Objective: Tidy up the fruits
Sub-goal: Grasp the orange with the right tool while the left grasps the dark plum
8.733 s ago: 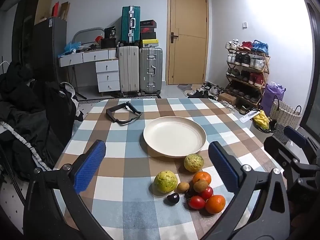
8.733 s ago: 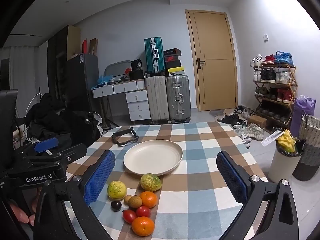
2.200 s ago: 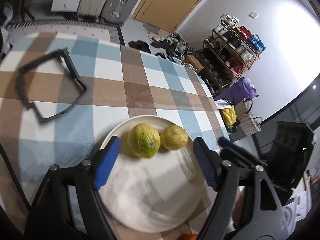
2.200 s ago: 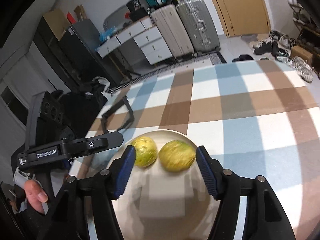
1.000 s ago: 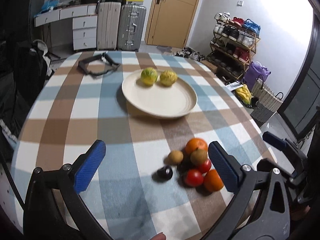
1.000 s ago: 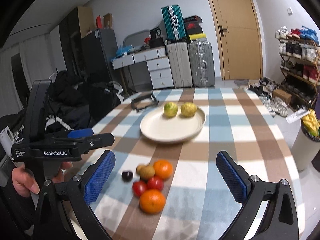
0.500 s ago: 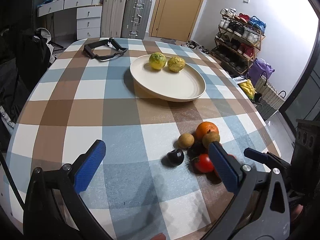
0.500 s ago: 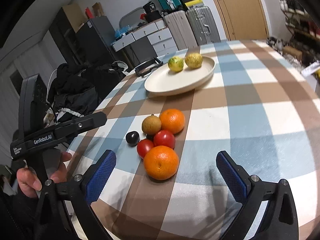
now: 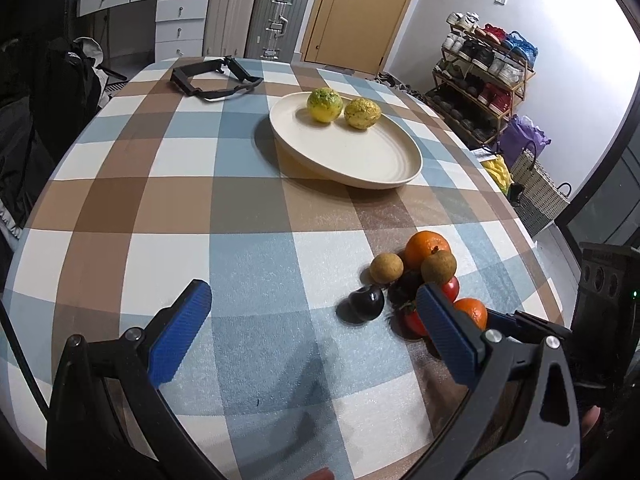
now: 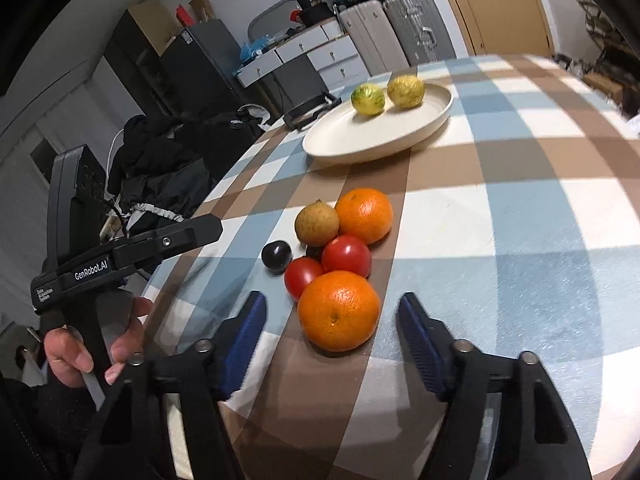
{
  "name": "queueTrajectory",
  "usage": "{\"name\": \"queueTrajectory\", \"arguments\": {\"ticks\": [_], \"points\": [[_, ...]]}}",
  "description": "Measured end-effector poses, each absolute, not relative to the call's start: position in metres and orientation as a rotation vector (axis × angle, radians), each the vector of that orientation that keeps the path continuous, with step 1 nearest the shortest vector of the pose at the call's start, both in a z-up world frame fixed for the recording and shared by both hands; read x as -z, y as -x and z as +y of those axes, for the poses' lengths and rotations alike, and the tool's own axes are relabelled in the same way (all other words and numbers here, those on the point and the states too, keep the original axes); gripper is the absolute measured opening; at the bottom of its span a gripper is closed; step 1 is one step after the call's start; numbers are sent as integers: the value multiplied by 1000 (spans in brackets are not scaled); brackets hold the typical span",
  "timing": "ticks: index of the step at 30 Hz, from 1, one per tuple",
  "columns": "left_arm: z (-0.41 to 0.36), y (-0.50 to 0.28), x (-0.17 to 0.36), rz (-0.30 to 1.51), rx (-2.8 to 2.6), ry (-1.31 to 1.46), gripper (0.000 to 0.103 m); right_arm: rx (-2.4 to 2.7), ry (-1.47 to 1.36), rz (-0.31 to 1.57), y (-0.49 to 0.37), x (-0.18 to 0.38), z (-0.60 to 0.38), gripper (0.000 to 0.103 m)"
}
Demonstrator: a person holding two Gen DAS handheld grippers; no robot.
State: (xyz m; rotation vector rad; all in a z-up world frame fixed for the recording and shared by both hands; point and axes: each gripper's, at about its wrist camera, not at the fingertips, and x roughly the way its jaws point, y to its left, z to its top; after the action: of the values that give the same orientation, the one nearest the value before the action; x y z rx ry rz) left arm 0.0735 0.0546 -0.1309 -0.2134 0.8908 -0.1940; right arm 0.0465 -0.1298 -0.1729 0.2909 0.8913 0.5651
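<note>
- A round cream-coloured shallow plate (image 9: 400, 168) sits on the table covered by a blue, brown and white checked cloth (image 9: 168, 208), toward its far side.
- The plate holds two round yellow-green fruits: the greener one (image 9: 324, 105) on the left and the yellower one (image 9: 362, 113) just beside it, both near the far rim; the rest of the plate is bare.
- The other fruits lie in a tight cluster on the cloth, well apart from the plate: a large orange nearest the camera (image 10: 339, 311), two red tomatoes (image 10: 346, 255) behind it, a second orange (image 10: 364, 215), two brown round fruits (image 10: 317, 224) and a small dark plum-like fruit (image 10: 276, 255).
- The right gripper (image 10: 333, 334) with blue ribbed pads has just been closing its jaws; they now stand narrowed on either side of the near orange, a gap showing on each side, so the pads are not pressing it.
- The left gripper (image 9: 310, 326), gripped by a hand (image 10: 94, 350), hangs with jaws wide apart and empty above the cloth beside the cluster.
- A black angular frame (image 9: 212, 80) lies on the far left of the table.
</note>
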Motion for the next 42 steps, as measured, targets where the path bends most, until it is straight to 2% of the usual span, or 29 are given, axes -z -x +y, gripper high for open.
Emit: {"name": "queueTrajectory", "arguments": {"ticks": [1, 3, 21, 24, 26, 30, 34, 37, 40, 42], "points": [[54, -73, 131, 893, 198, 212, 102, -561, -294, 889, -46, 173, -130, 47], [54, -74, 132, 894, 211, 216, 102, -558, -302, 889, -46, 173, -132, 43], [32, -88, 149, 945, 257, 163, 101, -569, -306, 814, -37, 163, -144, 42], [29, -91, 150, 949, 272, 160, 94, -568, -311, 807, -37, 161, -147, 42], [27, -92, 151, 958, 288, 152, 84, -570, -314, 800, -37, 160, -149, 42], [23, -94, 152, 966, 314, 156, 77, -568, -321, 794, -38, 158, -153, 42], [21, -95, 154, 984, 346, 161, 57, -569, -319, 791, -39, 157, -155, 42], [19, -97, 156, 1002, 366, 168, 50, -575, -323, 786, -41, 155, -155, 42], [18, -98, 159, 1011, 381, 171, 37, -577, -317, 779, -42, 152, -155, 42], [18, -99, 162, 1021, 392, 173, 26, -580, -314, 776, -43, 151, -154, 42]]}}
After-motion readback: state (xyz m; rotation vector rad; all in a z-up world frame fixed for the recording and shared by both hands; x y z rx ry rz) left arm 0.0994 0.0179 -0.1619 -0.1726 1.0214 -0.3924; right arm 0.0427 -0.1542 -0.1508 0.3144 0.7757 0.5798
